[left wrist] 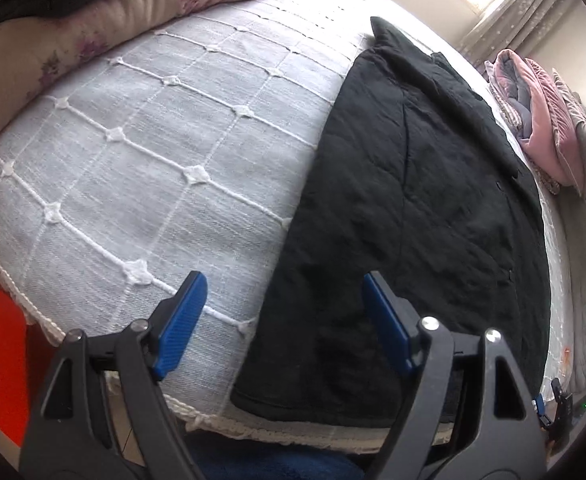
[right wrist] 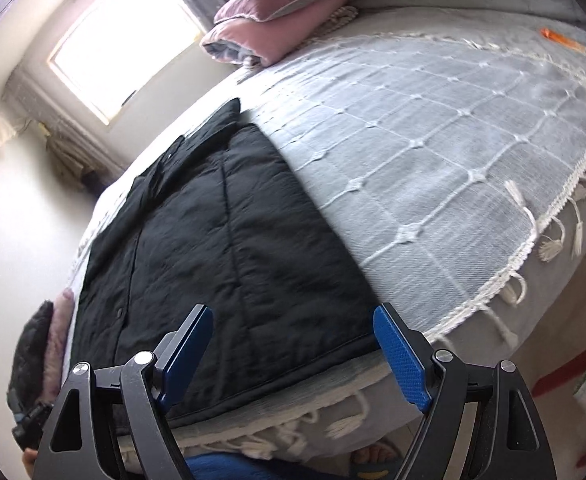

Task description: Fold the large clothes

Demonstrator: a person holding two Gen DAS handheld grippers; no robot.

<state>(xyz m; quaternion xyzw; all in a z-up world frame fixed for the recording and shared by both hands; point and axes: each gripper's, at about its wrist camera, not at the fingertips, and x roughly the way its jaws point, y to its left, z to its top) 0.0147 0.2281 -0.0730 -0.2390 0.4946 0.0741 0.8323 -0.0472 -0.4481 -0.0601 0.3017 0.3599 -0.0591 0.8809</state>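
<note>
Lying flat along the bed near edge: black quilted jacket. Left gripper and right gripper jaws wide apart, holding nothing.

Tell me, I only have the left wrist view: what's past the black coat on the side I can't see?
Observer: In the right wrist view, the grey bedspread runs on past the black coat and ends in a white tasselled fringe.
Operator: Anything lying on that stretch?
Observer: A small orange item near the far edge; I cannot tell what it is.
Operator: And the right gripper?
Observer: The right gripper is open, its fingers spread above the coat's near hem, touching nothing.
Operator: Is there a window?
Observer: Yes, a bright window beyond the coat's collar end.
</note>
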